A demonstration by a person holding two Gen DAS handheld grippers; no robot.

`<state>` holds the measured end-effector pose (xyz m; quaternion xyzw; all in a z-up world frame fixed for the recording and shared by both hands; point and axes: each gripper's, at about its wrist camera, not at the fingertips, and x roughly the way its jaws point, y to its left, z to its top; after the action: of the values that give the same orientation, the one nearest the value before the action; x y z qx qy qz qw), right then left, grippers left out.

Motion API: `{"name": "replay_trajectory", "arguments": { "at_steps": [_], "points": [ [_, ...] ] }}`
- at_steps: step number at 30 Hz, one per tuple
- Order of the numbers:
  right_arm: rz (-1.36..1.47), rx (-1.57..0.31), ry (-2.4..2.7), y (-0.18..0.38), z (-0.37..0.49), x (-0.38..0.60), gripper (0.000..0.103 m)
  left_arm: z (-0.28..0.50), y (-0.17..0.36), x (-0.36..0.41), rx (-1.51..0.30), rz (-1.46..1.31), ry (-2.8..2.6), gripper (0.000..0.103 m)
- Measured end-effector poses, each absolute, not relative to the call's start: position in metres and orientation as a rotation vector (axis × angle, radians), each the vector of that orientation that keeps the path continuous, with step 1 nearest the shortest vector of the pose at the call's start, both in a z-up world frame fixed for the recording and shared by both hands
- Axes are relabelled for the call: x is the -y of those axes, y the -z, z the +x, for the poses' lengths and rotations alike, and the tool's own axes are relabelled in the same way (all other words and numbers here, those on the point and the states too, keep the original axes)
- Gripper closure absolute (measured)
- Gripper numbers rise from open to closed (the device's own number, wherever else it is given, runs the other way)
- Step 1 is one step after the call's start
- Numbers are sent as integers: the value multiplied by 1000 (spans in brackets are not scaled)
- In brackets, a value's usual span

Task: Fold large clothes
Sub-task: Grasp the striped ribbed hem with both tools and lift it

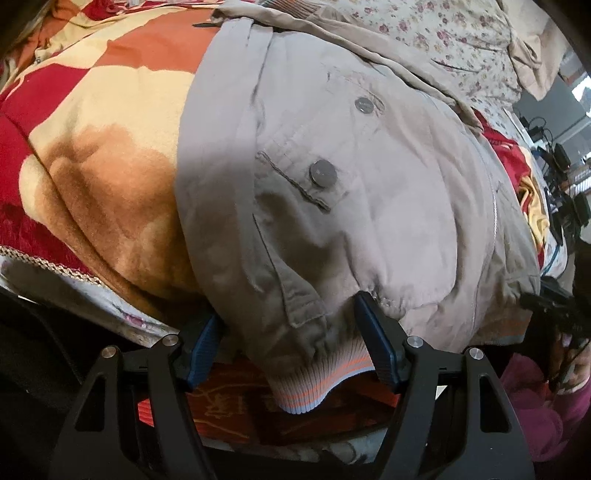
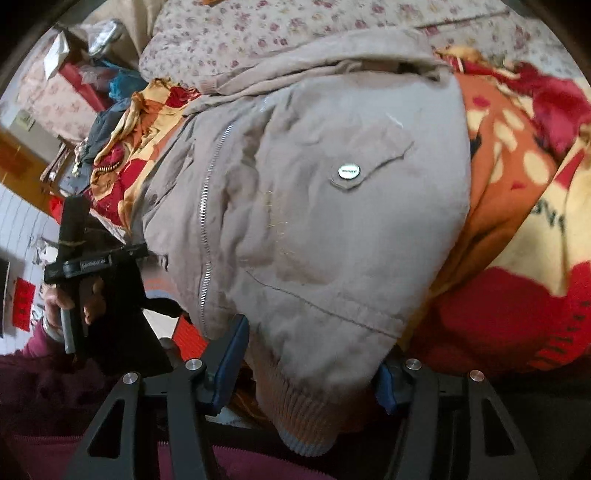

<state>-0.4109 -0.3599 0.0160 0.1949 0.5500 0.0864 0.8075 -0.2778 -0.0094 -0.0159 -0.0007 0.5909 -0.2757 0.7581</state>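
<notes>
Two claws sit at the near hem of one beige jacket (image 1: 332, 206), which lies spread front-up on a bed covered by a red, orange and cream blanket (image 1: 92, 155).

From the left wrist camera, the left claw (image 1: 291, 339) stands with its blue-padded fingers (image 1: 376, 343) apart, one on each side of the jacket's ribbed hem band (image 1: 314, 380) — the band, striped orange and grey, hangs between them over the bed's edge. Whether the pads press on the cloth I cannot tell; a gap shows at the left pad. Two metal snaps (image 1: 323, 173) sit on pocket flaps higher up the jacket, and a zipper (image 1: 493, 206) runs along its right side. Floral bedding (image 1: 443, 33) lies beyond the collar end. A maroon sleeve (image 1: 535, 406) shows at the lower right.

From the right wrist camera, the right claw (image 2: 310, 365) also straddles the ribbed hem, its fingers (image 2: 229, 365) apart with the jacket's bottom corner bulging between them; the right pad is mostly hidden beneath the cloth, so a firm grip cannot be confirmed. One shiny snap (image 2: 348, 171) closes a pocket flap in the middle of the panel, and the zipper runs down its left edge. At the left, a person's hand (image 2: 70, 302) grips the handle of the other claw — black, just beside the hem — with a maroon sleeve below it.
</notes>
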Motion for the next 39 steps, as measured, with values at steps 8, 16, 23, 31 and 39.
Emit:
{"name": "replay_trajectory", "arguments": {
  "at_steps": [8,16,23,31,39],
  "points": [
    [428,-1134,-191,-24,-412,356,77,-284,2,13,-1235,46,593,89],
    [569,-946,-300,-73,-400,376,93,-270,-73,-1,-1099,-66,706,96],
    [602,-951,-313,-74,-371,379,93,-243,-101,17,-1041,-56,742,96],
    [654,-1139,-288,-24,-395,373,59,-242,-68,12,-1111,-70,693,96],
    [669,-1107,-331,-11,-398,365,60,-242,-74,16,-1106,-69,705,96]
  ]
}}
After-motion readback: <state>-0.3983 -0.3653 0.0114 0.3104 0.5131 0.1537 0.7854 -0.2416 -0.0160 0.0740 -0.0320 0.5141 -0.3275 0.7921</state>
